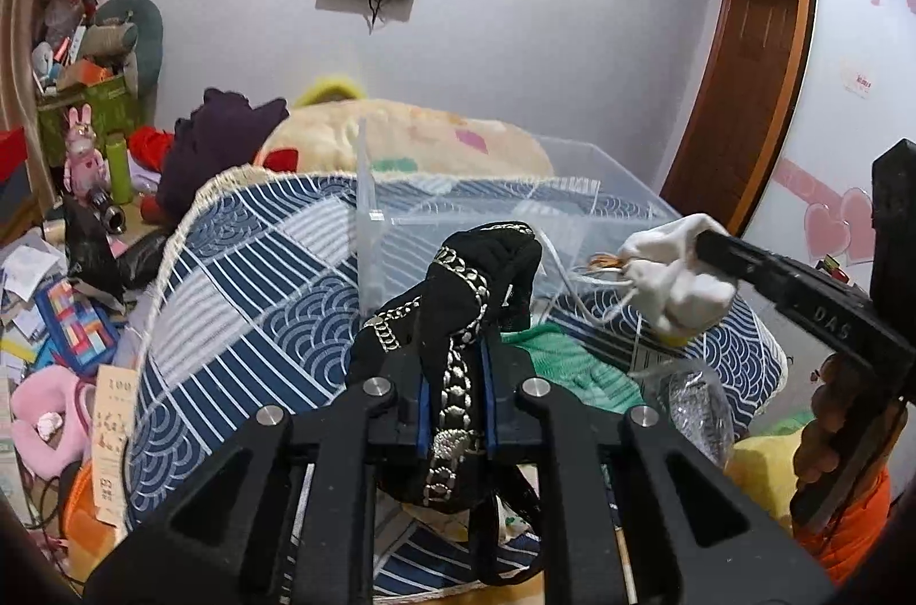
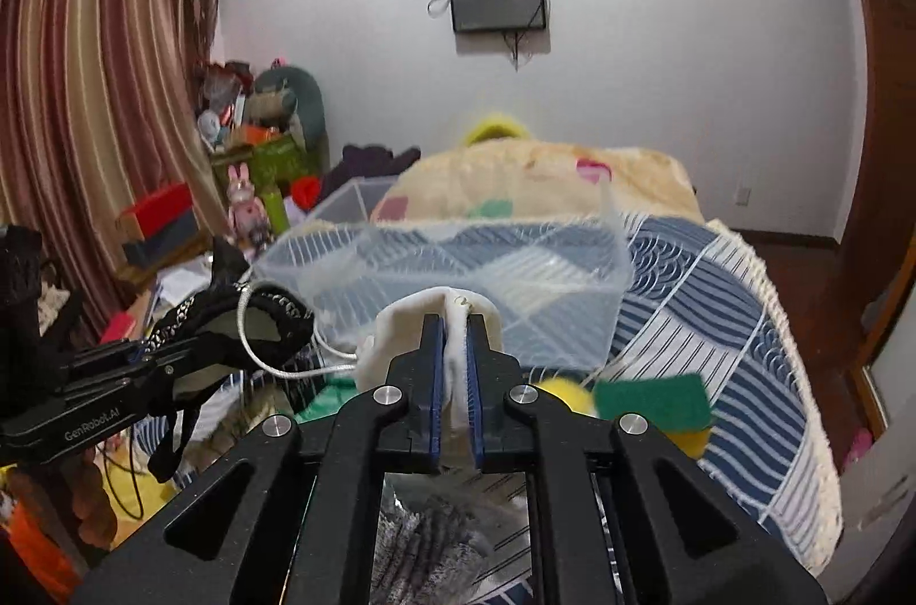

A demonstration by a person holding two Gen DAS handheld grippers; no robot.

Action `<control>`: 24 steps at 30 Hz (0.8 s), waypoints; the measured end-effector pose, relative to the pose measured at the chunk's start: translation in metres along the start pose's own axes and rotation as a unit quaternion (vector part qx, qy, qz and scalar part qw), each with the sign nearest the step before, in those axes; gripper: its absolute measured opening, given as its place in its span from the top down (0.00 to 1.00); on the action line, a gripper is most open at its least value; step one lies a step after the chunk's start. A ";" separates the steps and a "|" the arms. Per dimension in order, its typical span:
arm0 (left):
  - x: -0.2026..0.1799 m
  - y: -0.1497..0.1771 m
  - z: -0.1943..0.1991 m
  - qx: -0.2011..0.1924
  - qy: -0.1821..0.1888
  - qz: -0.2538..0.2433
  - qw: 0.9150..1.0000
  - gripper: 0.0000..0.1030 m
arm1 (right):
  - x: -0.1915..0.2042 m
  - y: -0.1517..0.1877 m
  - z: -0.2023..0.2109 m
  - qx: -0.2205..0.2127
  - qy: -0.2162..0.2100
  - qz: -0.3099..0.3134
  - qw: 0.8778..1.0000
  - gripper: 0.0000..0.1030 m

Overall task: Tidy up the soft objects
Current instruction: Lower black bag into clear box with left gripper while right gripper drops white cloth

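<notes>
My left gripper (image 1: pixel 455 364) is shut on a black cloth with silver chain trim (image 1: pixel 458 296), held above the blue patterned bedspread; the cloth also shows at the left of the right wrist view (image 2: pixel 229 319). My right gripper (image 2: pixel 455 347) is shut on a white drawstring pouch (image 2: pixel 401 336), which also shows in the left wrist view (image 1: pixel 675 279). A clear plastic storage box (image 1: pixel 486 216) stands on the bed just beyond both grippers, also in the right wrist view (image 2: pixel 458 261). A white cord (image 2: pixel 297 364) hangs from the pouch.
A green scouring sponge (image 2: pixel 652 399), a yellow soft item (image 2: pixel 567 390) and a green cloth (image 1: pixel 572 364) lie on the bed (image 1: pixel 240 273). A cream blanket (image 1: pixel 412 135) is piled behind the box. Cluttered toys and boxes (image 1: pixel 86 90) fill the left side.
</notes>
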State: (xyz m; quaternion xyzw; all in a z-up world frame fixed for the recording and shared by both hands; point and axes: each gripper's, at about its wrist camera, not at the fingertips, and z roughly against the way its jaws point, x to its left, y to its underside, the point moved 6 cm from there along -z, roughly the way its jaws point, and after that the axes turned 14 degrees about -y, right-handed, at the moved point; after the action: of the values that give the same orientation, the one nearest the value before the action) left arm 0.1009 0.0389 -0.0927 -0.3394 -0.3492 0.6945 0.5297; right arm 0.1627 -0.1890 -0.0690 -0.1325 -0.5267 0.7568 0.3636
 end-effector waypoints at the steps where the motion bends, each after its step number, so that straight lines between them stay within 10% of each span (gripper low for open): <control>1: 0.002 -0.003 0.002 -0.005 -0.002 0.002 1.000 0.88 | 0.000 -0.003 0.002 -0.006 0.000 0.000 1.000 0.94; 13: 0.011 -0.051 0.017 -0.050 0.013 0.021 0.998 0.88 | -0.007 -0.050 0.024 -0.063 0.026 0.013 0.998 0.95; 19: 0.008 -0.065 0.013 -0.058 0.004 0.006 0.998 0.88 | -0.018 -0.041 0.015 -0.022 0.020 0.002 1.000 0.93; 24: 0.008 -0.065 0.008 -0.051 0.003 0.007 0.999 0.88 | -0.034 -0.002 0.019 0.013 0.032 -0.029 0.999 0.38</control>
State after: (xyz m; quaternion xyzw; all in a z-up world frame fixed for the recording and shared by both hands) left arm 0.1249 0.0584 -0.0347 -0.3704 -0.3807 0.6783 0.5078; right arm 0.1766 -0.2254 -0.0659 -0.1365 -0.5087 0.7480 0.4038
